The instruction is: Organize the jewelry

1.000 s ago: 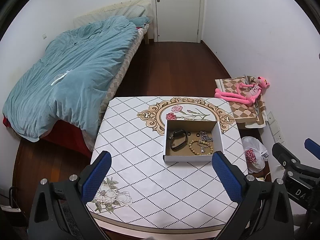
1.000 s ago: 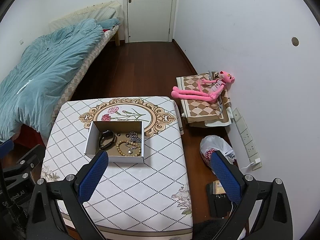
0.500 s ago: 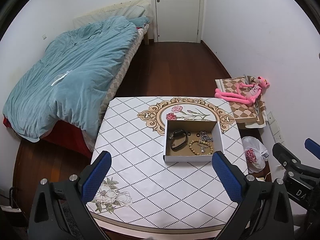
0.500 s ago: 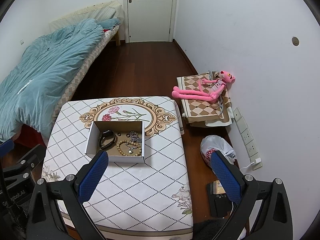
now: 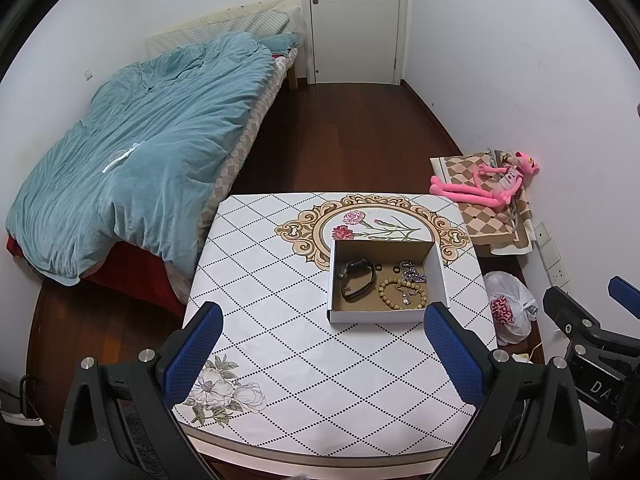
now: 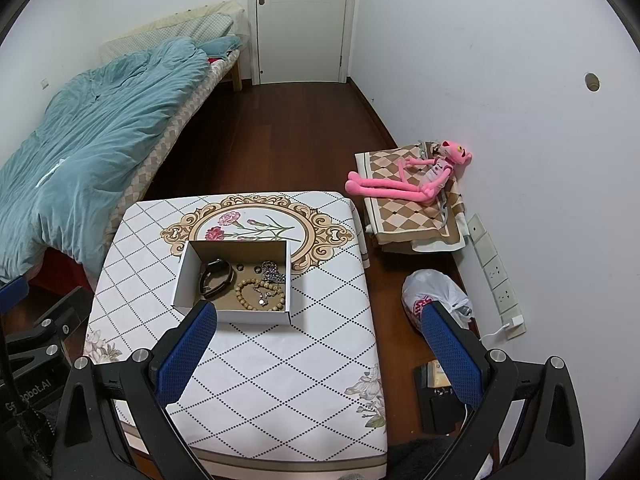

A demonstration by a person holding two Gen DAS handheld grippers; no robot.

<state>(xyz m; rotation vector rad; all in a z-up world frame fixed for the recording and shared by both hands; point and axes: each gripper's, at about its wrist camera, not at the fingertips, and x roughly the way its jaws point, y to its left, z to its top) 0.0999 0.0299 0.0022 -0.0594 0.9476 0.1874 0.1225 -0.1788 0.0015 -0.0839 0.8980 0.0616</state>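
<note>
A white open cardboard box (image 5: pixel 372 316) (image 6: pixel 256 317) stands on a patterned table (image 5: pixel 280 344) (image 6: pixel 280 380). Inside lie a black watch band (image 5: pixel 357 279) (image 6: pixel 215 277), a wooden bead bracelet (image 5: pixel 401 293) (image 6: pixel 260 294), a silver chain (image 5: pixel 411 271) (image 6: pixel 273 272) and small dark rings (image 5: pixel 397 269). My left gripper (image 5: pixel 320 350) is open and empty, held above the table's near side. My right gripper (image 6: pixel 318 346) is open and empty, above the table's near right edge. Each gripper shows at the edge of the other's view.
A bed with a teal duvet (image 5: pixel 132 168) stands left of the table. A pink plush toy (image 6: pixel 412 180) lies on a folded checked cloth (image 6: pixel 412 216) by the right wall. A white plastic bag (image 6: pixel 434 296) and a dark box (image 6: pixel 438 400) sit on the wood floor. A shut door (image 5: pixel 354 20) is at the back.
</note>
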